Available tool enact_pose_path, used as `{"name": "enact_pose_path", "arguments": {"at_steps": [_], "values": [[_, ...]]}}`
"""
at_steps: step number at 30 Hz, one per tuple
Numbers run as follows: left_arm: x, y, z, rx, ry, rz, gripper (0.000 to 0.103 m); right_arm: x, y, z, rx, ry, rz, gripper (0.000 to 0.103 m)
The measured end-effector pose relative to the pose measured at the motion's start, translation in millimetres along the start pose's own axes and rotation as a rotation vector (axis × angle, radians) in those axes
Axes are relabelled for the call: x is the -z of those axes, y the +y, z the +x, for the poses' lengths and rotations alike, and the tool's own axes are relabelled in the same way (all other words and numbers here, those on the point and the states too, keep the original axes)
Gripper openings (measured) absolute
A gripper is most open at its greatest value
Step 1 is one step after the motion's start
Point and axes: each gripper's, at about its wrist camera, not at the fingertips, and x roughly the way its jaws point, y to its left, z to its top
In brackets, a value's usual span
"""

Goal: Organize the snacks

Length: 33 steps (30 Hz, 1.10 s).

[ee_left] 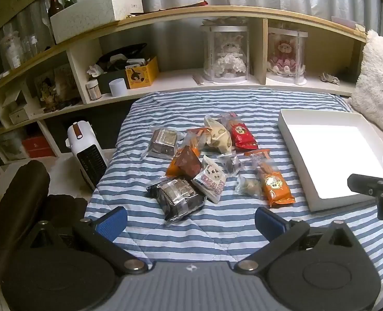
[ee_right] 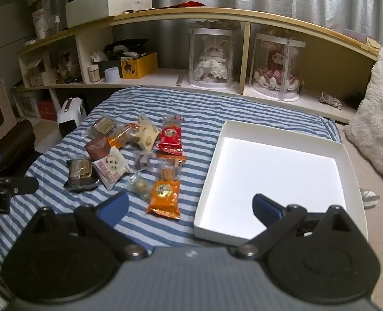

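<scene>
**Snacks piled on quilt, box empty, both grippers wide**

Snacks lie in a loose heap on the striped quilt, left of the white box. None in the box; its floor is bare white.

Heap contents: red pack at the far side, orange pack nearest the box, dark foil pack closest to the left gripper, white printed pack overlapping it, brown pack, cream pack, grey foil pack, a small clear pouch with a round sweet. All wrapped, several overlapping.

Left gripper is spread wide, nothing between the fingers, hanging over the near quilt in front of the heap. Right gripper is equally wide and empty, one finger over the quilt, the other over the box's near edge.

Behind: shelf with a yellow box of odds and ends and two clear cases, each holding a doll. Heater on the floor left of the quilt.
</scene>
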Motion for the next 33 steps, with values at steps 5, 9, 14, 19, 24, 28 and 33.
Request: {"name": "enact_pose_path", "arguments": {"at_steps": [5,9,14,19,24,28,33], "values": [[0.0,-0.1,-0.1,-0.002,-0.001,0.001,0.103,-0.2,0.1,-0.2,0.003,-0.003,-0.001,0.102],[0.0,-0.1,-0.1,-0.001,-0.001,0.001,0.103,0.1,0.0,-0.1,0.004,-0.001,0.001,0.102],[0.0,0.0,-0.1,0.000,-0.001,-0.001,0.103,-2.5,-0.5,-2.6,-0.001,0.002,-0.002,0.102],[0.0,-0.2,-0.1,0.000,0.000,-0.002,0.103,-0.1,0.3,0.4,0.004,0.004,-0.003,0.102],[0.0,-0.4,-0.1,0.002,0.001,-0.001,0.103,1.2,1.6,1.5,0.003,0.006,-0.005,0.102],[0.0,-0.3,-0.1,0.002,0.001,-0.002,0.103,1.9,1.4,1.9,0.004,0.006,-0.005,0.102],[0.0,-0.5,0.0,0.003,0.001,-0.004,0.103,1.5,1.7,0.9,0.005,0.007,-0.006,0.102]]}}
